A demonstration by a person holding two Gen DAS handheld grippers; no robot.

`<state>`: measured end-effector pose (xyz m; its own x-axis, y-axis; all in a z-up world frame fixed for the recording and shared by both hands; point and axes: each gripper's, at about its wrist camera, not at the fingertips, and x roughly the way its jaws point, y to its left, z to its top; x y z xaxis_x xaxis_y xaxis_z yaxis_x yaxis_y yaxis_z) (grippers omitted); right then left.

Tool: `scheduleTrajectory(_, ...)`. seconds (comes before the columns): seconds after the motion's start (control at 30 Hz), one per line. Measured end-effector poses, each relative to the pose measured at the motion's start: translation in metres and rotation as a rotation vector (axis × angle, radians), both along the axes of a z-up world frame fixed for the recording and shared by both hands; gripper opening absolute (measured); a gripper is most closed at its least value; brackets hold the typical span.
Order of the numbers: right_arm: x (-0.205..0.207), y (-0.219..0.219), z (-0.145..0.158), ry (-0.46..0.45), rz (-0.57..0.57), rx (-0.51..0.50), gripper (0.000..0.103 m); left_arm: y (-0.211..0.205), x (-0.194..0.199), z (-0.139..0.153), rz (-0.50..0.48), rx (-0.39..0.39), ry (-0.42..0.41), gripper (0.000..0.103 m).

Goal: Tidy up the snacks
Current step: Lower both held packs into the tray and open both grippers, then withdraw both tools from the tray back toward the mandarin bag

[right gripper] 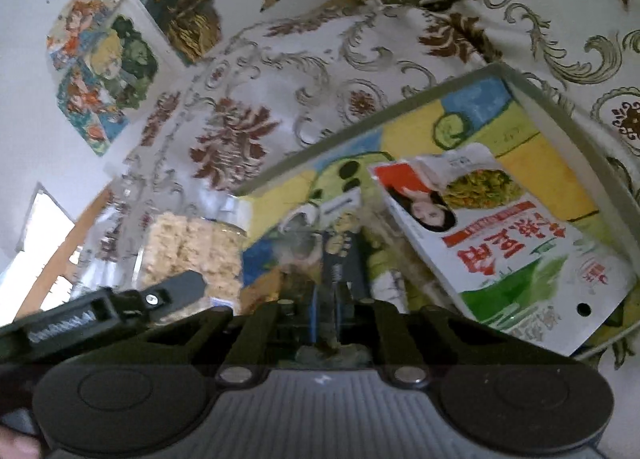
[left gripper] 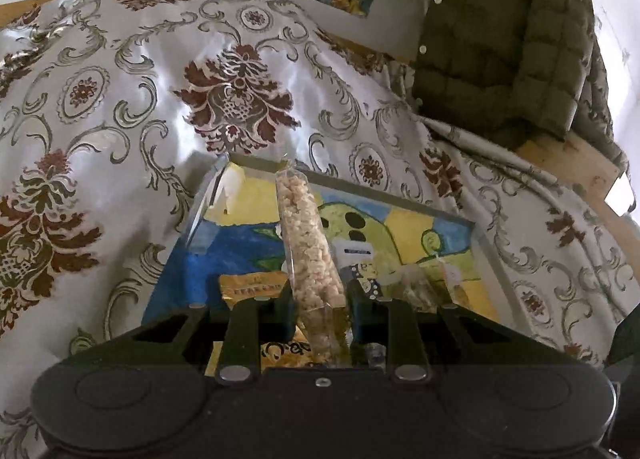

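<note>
Painted tray (left gripper: 404,199), yellow, blue and green, on patterned cloth (left gripper: 120,99); served as collecting place for snacks.
Already inside: red-and-white packet (right gripper: 508,243) lying flat at one side; gold packet (left gripper: 252,286) near the front; one further small packet, blurred, not identified.
In transit: clear bag of puffed rice (left gripper: 310,255), clamped in left gripper (left gripper: 318,291), held above the tray, not yet set down.
Right gripper (right gripper: 334,279): jaws closed on something thin and dark, contents unclear.
Judged well advanced; remaining pieces outside the tray not visible.
</note>
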<state>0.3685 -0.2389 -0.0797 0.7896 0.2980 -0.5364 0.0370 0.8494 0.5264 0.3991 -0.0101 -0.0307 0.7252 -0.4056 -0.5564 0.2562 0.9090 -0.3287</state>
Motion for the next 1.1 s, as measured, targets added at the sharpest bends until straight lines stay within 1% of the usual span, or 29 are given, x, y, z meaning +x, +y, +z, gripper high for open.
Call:
scheduleTrajectory(0.1, -0.001, 0.006, -0.002, -0.001, 0.003, -0.051, 0.014, -0.003, 0.002, -0.005, -0.007, 0.019, 0.01, 0.027)
scheduleTrajectory(0.23, -0.007, 0.017, 0.006, -0.027, 0.029, -0.099, 0.017, -0.002, 0.004, -0.008, 0.002, 0.02, 0.037, 0.028)
scheduleTrajectory(0.33, -0.009, 0.022, 0.012, -0.042, 0.037, -0.129, 0.024, -0.002, 0.003, -0.006, 0.009, 0.036, 0.031, 0.029)
scheduleTrajectory(0.4, -0.01, 0.023, 0.015, -0.048, 0.036, -0.137, 0.028, -0.001, 0.001, -0.001, 0.019, 0.042, 0.02, 0.039)
scheduleTrajectory(0.47, -0.012, 0.024, 0.019, -0.055, 0.033, -0.147, 0.032, 0.0, -0.002, 0.004, 0.034, 0.05, 0.003, 0.058)
scheduleTrajectory(0.53, -0.014, 0.022, 0.022, -0.061, 0.026, -0.155, 0.037, 0.001, -0.005, 0.01, 0.048, 0.056, -0.018, 0.067)
scheduleTrajectory(0.6, -0.016, 0.021, 0.027, -0.069, 0.018, -0.163, 0.045, 0.004, -0.007, 0.017, 0.058, 0.057, -0.032, 0.071)
scheduleTrajectory(0.63, -0.017, 0.02, 0.029, -0.073, 0.014, -0.168, 0.046, 0.005, -0.009, 0.021, 0.065, 0.056, -0.038, 0.075)
scheduleTrajectory(0.77, -0.023, 0.016, 0.04, -0.09, -0.004, -0.186, 0.057, 0.011, -0.017, 0.035, 0.11, 0.055, -0.067, 0.094)
scheduleTrajectory(0.83, -0.027, 0.014, 0.046, -0.098, -0.014, -0.18, 0.063, 0.015, -0.022, 0.043, 0.129, 0.055, -0.079, 0.098)
scheduleTrajectory(0.9, -0.032, 0.012, 0.053, -0.105, -0.021, -0.173, 0.071, 0.019, -0.028, 0.052, 0.138, 0.052, -0.087, 0.102)
scheduleTrajectory(0.93, -0.034, 0.012, 0.056, -0.11, -0.023, -0.173, 0.073, 0.022, -0.032, 0.056, 0.146, 0.049, -0.094, 0.102)
scheduleTrajectory(1.0, -0.041, 0.013, 0.065, -0.124, -0.021, -0.188, 0.083, 0.027, -0.041, 0.064, 0.167, 0.042, -0.107, 0.102)
scheduleTrajectory(1.1, -0.054, 0.018, 0.078, -0.151, -0.009, -0.228, 0.09, 0.036, -0.058, 0.073, 0.206, 0.025, -0.123, 0.102)
